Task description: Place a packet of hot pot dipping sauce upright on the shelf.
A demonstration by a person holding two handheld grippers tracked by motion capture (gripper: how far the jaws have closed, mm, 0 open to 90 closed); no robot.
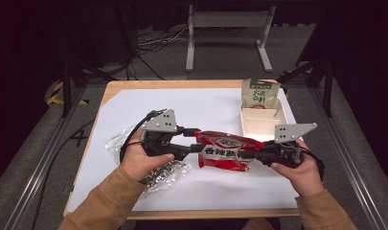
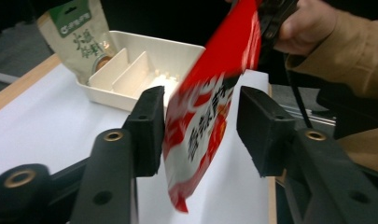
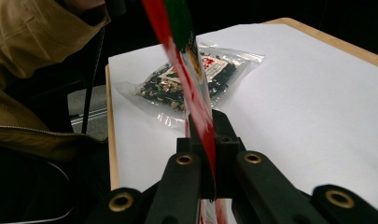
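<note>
Nearest the person, a clear bag of dark dried pieces (image 1: 165, 172) lies flat on the white-covered surface (image 1: 211, 191), partly under the left hand (image 1: 141, 160); in the right tool's view the same clear bag (image 3: 191, 79) rests beyond the jaws. Just past it, the red snack packet (image 1: 225, 151) hangs between the two hands, above the middle of the surface. The right tool (image 1: 256, 156) is clamped on the packet's right end, and its own view shows both black jaws pressed together on the thin red edge (image 3: 200, 126). The left tool (image 1: 196, 140) has its jaws apart with the packet's other end (image 2: 200, 135) between them: the film lies close against one pad (whether it touches I cannot tell) and stands well clear of the other, so it has no grip. The right hand (image 1: 302, 170) holds its tool level. Farther off, at the surface's far right corner, sits a cream divided tray (image 1: 258, 122), and a green-and-beige pouch (image 1: 259, 93) stands upright in its far compartment.
</note>
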